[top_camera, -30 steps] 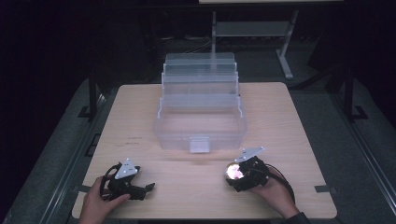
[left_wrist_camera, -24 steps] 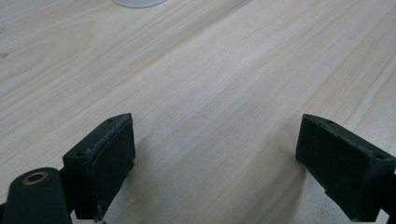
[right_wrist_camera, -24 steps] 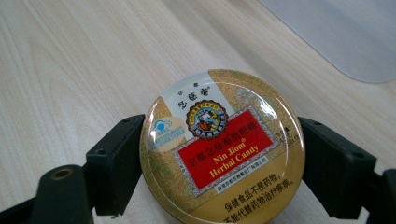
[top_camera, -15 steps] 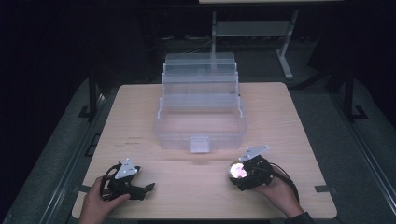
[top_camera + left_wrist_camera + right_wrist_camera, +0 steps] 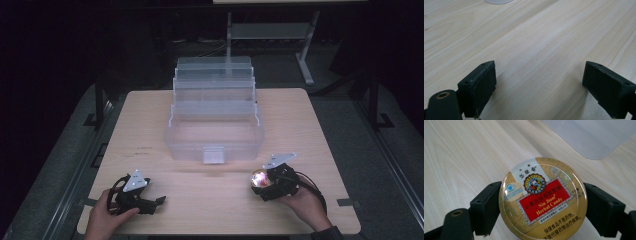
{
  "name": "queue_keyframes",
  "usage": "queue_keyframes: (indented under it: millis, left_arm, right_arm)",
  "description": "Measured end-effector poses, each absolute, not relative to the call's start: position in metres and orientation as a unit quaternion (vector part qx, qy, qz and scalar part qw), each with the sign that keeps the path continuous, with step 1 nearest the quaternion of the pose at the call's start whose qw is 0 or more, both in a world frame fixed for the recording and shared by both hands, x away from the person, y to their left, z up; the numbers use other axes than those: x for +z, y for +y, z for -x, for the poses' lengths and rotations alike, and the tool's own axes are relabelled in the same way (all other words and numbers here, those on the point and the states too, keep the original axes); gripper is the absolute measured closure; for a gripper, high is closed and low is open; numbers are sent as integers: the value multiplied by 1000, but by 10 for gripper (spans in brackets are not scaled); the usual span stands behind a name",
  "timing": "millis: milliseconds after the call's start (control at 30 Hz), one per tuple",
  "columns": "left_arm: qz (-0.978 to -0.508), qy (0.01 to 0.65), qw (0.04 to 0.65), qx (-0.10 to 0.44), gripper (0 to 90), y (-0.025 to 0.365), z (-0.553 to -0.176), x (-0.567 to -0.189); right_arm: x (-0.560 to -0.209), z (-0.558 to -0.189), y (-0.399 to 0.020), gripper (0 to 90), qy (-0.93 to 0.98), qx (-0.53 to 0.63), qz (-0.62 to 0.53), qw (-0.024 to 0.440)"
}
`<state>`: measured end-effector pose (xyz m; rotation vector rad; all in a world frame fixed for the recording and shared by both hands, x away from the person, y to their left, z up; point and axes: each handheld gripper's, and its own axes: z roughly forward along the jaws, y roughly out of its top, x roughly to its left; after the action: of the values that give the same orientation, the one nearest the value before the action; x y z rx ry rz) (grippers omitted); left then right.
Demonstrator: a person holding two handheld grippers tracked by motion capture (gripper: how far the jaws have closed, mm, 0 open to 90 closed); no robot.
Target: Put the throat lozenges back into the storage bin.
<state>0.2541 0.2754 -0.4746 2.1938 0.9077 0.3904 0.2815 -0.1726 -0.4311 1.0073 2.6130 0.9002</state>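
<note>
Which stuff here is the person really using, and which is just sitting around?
In use:
- round candy tin, clamped between the right gripper fingers
- clear plastic tiered box, standing open just ahead, likely where the tin goes
- left gripper, open, holding nothing, low over the table

Just around:
- metal stand behind the table
- dark floor
</note>
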Motion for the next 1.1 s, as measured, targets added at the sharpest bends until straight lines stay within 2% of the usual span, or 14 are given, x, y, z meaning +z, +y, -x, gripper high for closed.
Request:
queue_keyframes:
  millis: [1100]
  left_arm:
    - [-851, 352, 359, 151, 109, 276, -254, -474]
  right_arm:
    - [-406, -299, -208, 197, 868, 310, -368, 122]
